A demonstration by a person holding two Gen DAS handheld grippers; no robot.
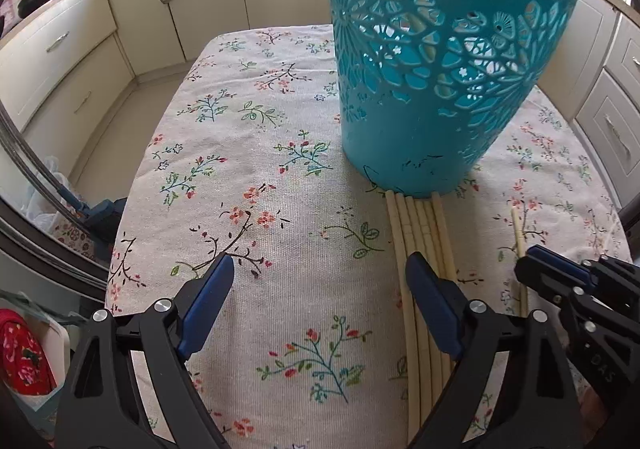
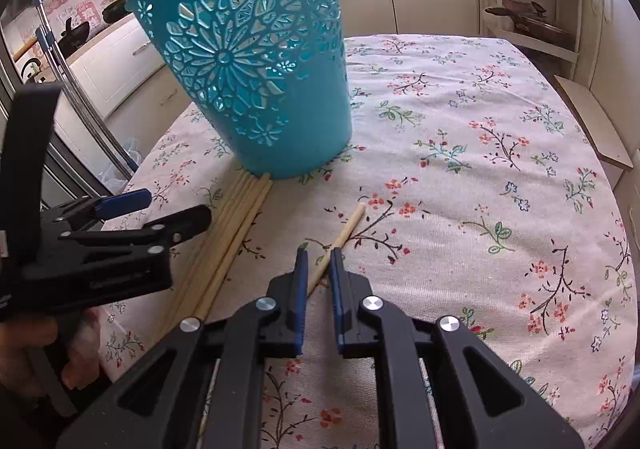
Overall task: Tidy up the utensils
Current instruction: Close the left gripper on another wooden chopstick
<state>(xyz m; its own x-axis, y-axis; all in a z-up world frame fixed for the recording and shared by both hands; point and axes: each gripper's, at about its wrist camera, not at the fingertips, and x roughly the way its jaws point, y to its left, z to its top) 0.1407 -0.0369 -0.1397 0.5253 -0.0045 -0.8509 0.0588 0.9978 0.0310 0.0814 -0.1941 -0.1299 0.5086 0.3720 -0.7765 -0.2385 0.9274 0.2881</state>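
Observation:
A tall teal cut-out basket (image 1: pixel 440 69) (image 2: pixel 256 81) stands on the floral tablecloth (image 1: pixel 260 177). A bundle of several pale chopsticks (image 1: pixel 420 233) (image 2: pixel 236 225) lies on the cloth with its far ends against the basket's base. My left gripper (image 1: pixel 320 269) (image 2: pixel 178 202) hangs open just above the cloth; its right finger is over the bundle and only cloth lies between the pads. My right gripper (image 2: pixel 319 255) (image 1: pixel 560 277) is shut on a single chopstick (image 2: pixel 348 229) (image 1: pixel 518 229), which points toward the basket, right of the bundle.
Cream cabinets (image 1: pixel 60 49) surround the table. A metal mop handle (image 2: pixel 80 101) leans past the left table edge. An open shelf rack (image 2: pixel 532 9) with pans stands at the far right. A hand (image 2: pixel 24 337) holds the left gripper's handle.

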